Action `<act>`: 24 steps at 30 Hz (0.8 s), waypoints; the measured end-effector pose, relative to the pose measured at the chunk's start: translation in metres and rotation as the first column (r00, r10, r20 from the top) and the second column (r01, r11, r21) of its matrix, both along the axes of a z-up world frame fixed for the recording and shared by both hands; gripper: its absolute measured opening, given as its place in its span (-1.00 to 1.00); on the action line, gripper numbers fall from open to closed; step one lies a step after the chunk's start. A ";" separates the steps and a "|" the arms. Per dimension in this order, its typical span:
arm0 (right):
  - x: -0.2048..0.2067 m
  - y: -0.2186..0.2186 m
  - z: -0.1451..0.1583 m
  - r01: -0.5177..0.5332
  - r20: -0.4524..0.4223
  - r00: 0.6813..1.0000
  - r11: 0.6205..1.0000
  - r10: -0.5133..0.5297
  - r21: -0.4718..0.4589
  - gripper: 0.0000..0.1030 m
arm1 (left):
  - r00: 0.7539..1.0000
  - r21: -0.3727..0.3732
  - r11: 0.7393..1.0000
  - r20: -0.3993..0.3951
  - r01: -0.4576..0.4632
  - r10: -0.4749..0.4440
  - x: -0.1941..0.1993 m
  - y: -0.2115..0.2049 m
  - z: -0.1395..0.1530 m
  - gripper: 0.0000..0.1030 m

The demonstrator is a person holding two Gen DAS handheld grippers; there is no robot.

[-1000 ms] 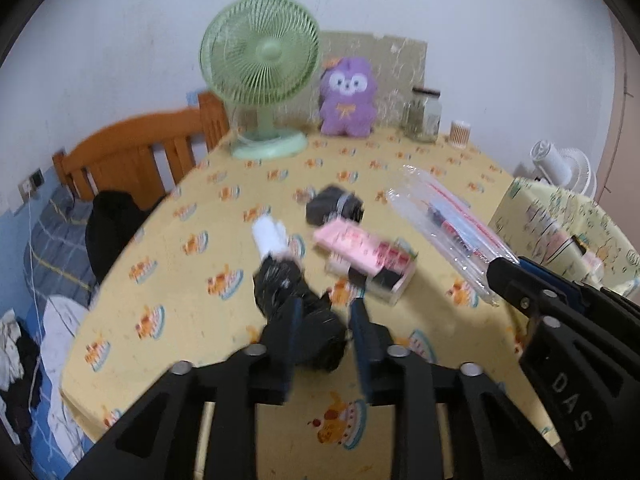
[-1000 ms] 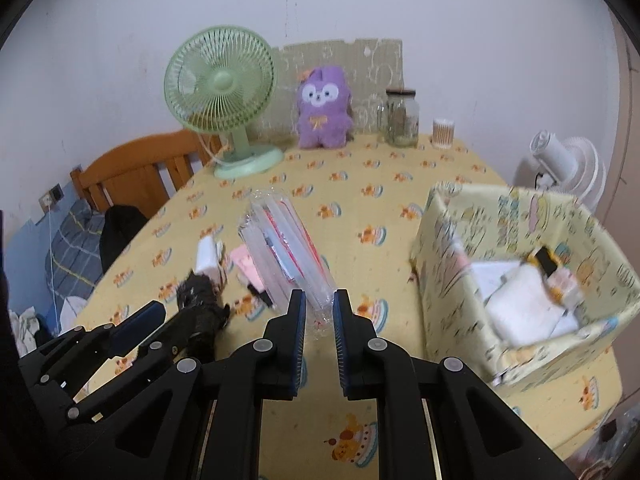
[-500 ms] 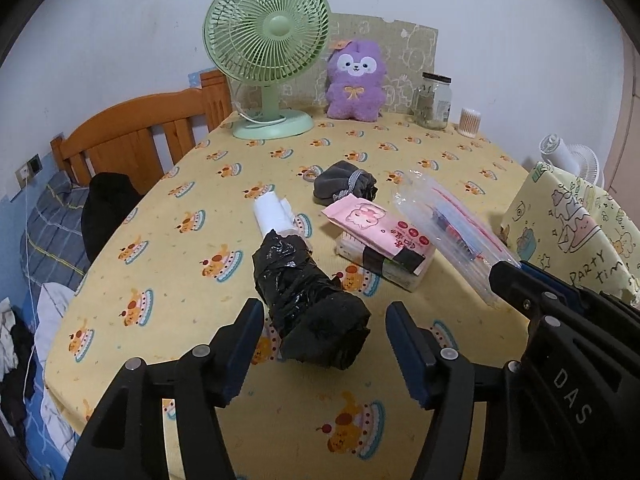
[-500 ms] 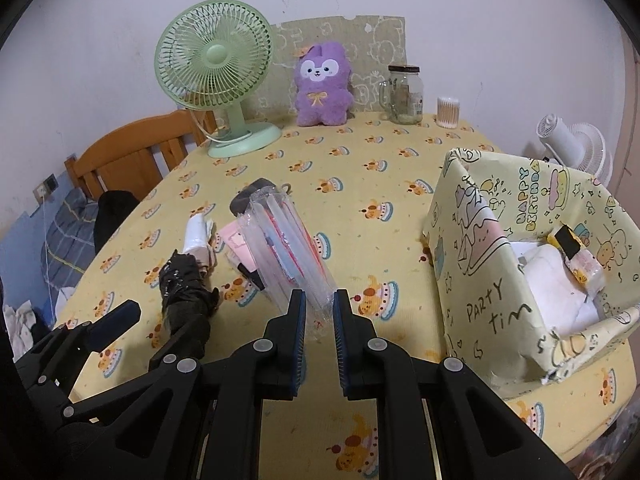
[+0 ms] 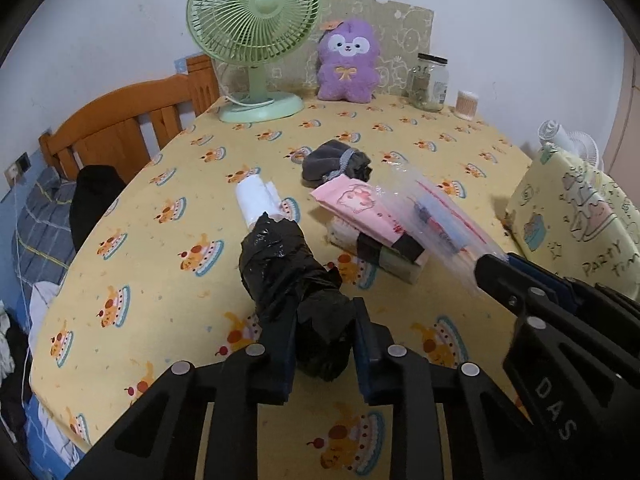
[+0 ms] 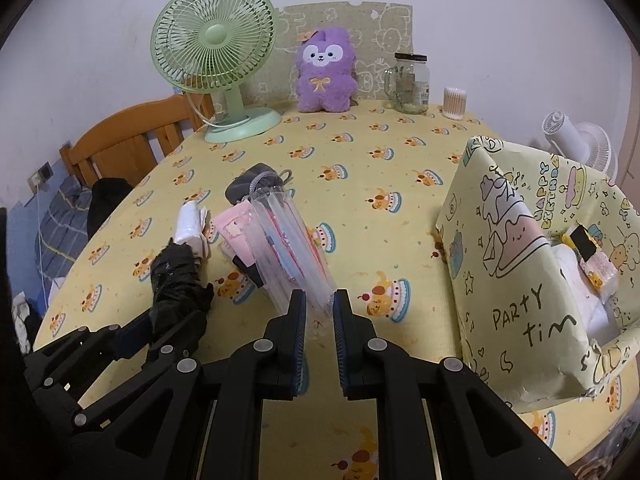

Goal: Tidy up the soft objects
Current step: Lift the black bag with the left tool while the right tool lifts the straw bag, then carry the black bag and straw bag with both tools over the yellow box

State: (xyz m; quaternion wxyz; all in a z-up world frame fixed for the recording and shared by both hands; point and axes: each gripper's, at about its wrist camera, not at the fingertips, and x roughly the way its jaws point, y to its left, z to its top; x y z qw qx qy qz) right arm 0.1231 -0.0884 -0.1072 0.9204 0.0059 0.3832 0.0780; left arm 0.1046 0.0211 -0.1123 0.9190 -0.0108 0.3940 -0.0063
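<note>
A black plastic bundle with a white roll sticking out of its far end lies on the yellow tablecloth. My left gripper is closing its jaws, and its pads press the bundle's near end. In the right wrist view, my right gripper is shut on the near end of a clear plastic pack with coloured sticks inside. The pack slants over a pink tissue packet. Behind it lies a grey drawstring pouch. A purple plush sits at the far edge.
A paper-wrapped box with white soft items inside stands at the right. A green fan, a glass jar and a cotton swab tub line the back. A wooden chair stands at the table's left.
The left jaws spread wide around the black bundle half a second ago and have now closed onto it. The right gripper stays shut on the clear pack.
</note>
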 end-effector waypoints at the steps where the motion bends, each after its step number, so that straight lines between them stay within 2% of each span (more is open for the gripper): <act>1: -0.001 0.000 0.001 0.000 0.004 1.000 1.000 0.000 -0.002 -0.68 | 1.000 -0.002 1.000 0.002 0.002 -0.002 -0.001 -0.001 0.001 -0.58; 13: -0.019 -0.002 0.024 -0.006 0.056 0.998 1.000 0.006 0.009 -0.67 | 0.997 0.019 1.000 0.068 0.025 -0.026 -0.021 -0.012 0.028 -0.59; 24: -0.033 -0.006 0.063 -0.017 0.132 0.991 0.999 0.012 0.035 -0.67 | 0.989 0.029 0.999 0.141 0.033 -0.036 -0.036 -0.017 0.068 -0.59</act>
